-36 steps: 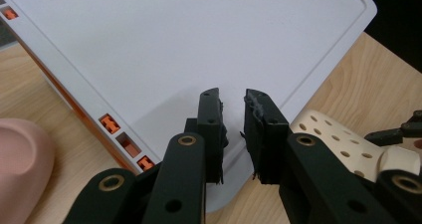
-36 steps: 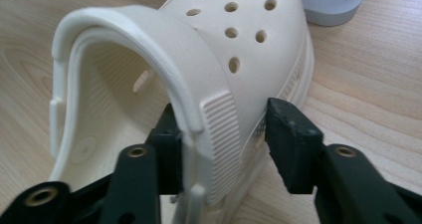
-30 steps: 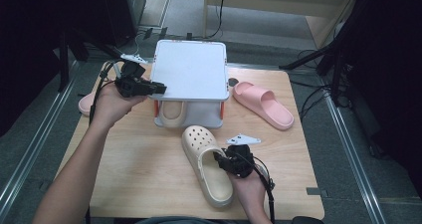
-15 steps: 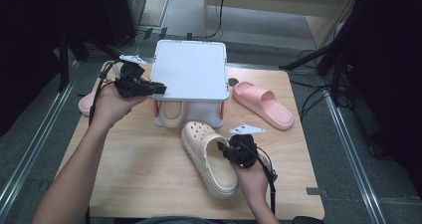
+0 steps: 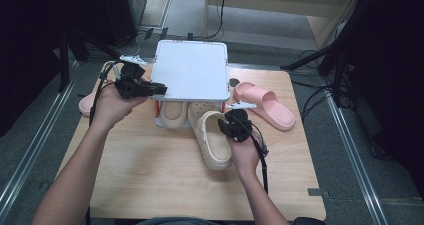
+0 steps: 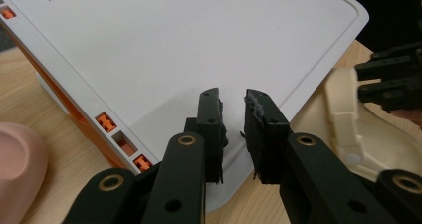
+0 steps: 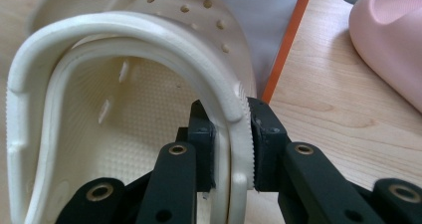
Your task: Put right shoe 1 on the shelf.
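Cream clog: it lies on the worktop with its toe under the front edge of the white rack and its heel towards me, beside a second cream clog already stowed in the left bay.

Right tool: the jaws have just been closing and now pinch the clog's side wall and heel strap, one pad inside and one outside. Left tool: the jaws stand narrow with a small gap and nothing between them, poised over the near corner of the rack's top panel. I cannot tell whether they bear on it.

Failure points I judge from here:

1. Toe jams. The clog sits at an angle to the bay. If I push without squaring it, the toe can catch the orange upright or ride onto the stowed clog.
2. Rack shifts. The rack looks light. A hard push through a jammed toe can slide or tip it if the left tool does not brace the panel.
3. Grip slips. The hold is on soft, flexible foam near the rim. The wall can fold or pull out of the pads, leaving the clog half in.
4. Collision. The pink slide lies just beside my right hand, and a wide swing would knock it
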`<control>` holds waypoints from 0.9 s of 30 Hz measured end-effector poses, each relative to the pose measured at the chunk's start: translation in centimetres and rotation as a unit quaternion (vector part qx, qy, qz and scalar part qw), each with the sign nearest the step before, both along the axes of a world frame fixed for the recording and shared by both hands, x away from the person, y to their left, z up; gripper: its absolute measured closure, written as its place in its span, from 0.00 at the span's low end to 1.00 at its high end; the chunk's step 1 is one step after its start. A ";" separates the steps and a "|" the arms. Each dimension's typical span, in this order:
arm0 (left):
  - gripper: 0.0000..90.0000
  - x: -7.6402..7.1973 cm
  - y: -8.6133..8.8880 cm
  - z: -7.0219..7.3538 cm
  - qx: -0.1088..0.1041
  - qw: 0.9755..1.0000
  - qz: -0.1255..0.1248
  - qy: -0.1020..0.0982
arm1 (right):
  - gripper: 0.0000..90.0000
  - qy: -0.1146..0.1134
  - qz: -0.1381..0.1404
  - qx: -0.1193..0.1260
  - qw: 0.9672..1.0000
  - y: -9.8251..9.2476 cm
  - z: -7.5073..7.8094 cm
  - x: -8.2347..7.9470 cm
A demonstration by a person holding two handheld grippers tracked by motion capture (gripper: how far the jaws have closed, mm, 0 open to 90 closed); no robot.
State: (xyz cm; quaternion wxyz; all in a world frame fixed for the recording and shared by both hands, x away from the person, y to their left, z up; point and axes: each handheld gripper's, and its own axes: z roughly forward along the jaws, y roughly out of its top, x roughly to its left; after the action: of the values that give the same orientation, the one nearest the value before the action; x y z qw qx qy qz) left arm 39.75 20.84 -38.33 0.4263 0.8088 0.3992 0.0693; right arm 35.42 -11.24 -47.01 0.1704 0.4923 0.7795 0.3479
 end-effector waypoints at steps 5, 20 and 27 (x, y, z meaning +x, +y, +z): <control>0.86 0.0 0.0 0.0 0.000 1.000 0.000 -0.002 | 0.83 -0.005 -0.026 0.000 1.000 1.0 -0.6 0.9; 0.86 0.0 0.2 0.0 -0.002 1.000 -0.001 0.000 | 0.59 0.002 0.009 0.037 0.999 1.0 -0.6 0.4; 0.86 0.0 0.2 -0.1 -0.003 1.000 -0.001 0.000 | 0.52 -0.004 0.021 0.043 0.999 -0.4 0.4 -1.6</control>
State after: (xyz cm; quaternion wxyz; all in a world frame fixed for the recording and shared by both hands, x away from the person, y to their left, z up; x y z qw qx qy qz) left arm 39.76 21.03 -38.38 0.4286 0.8081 0.3984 0.0672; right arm 33.82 -11.68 -46.57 0.1444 0.4813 0.7733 0.3865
